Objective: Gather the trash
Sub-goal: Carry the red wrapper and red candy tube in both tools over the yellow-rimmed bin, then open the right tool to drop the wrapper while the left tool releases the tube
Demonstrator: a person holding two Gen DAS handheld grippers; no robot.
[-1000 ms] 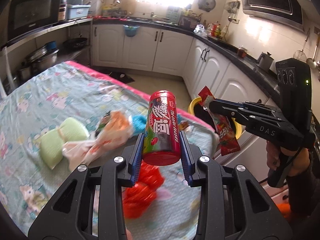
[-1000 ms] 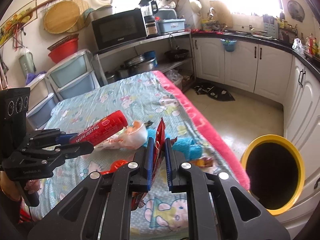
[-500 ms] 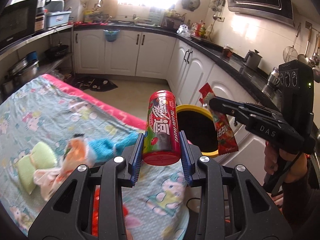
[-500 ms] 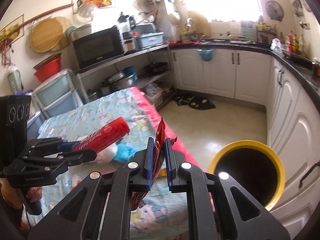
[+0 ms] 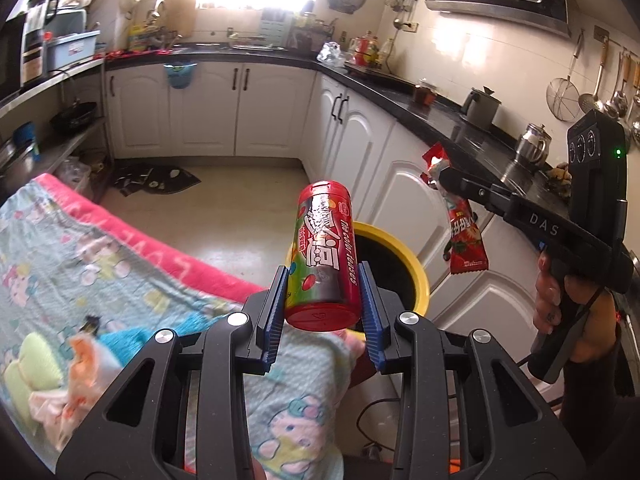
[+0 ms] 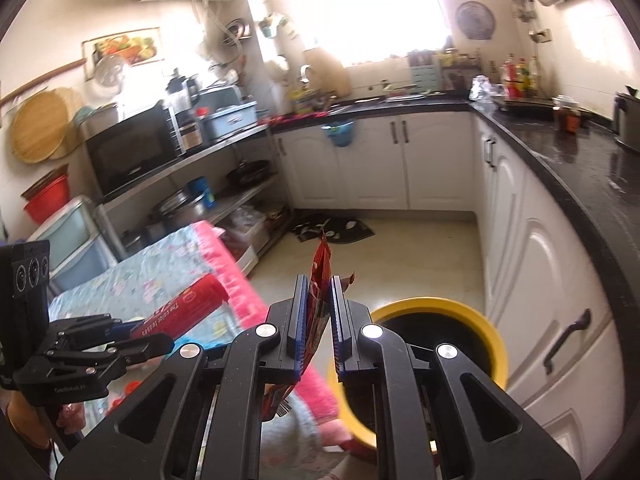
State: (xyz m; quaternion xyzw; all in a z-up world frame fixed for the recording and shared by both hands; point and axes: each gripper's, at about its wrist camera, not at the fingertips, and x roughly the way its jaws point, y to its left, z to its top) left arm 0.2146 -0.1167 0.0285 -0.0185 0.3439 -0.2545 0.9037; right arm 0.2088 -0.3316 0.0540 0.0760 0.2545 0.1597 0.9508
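**Two pieces of trash held near the bin**

The left gripper (image 5: 322,296) was clamped on a red cylindrical plastic candy tube (image 5: 323,256), which stood upright between its blue-padded jaws, base towards the camera. The right gripper (image 6: 319,312) pinched a flat red foil snack wrapper (image 6: 320,280) edge-on between its jaws; in the left view the same wrapper (image 5: 460,224) hung limp below the jaw tips. Just beyond and below both pairs of jaws stood the round yellow-rimmed trash bin (image 5: 416,276) with its dark opening, beside the pink-edged, cartoon-print table cover (image 5: 100,264).

To drop well, each gripper should probably be carried until its jaws sit squarely over the dark opening, not over the rim or the cloth edge, and only then let go. The tube is rigid and should fall straight; the light wrapper may flutter or cling to a pad, so a low release seems wise. Releasing one item at a time would likely keep the two tools from crowding.

The tube's side read "the color teases" beside large white Chinese characters. The right gripper's body carried "DAS". The wrapper's print was too small to read.
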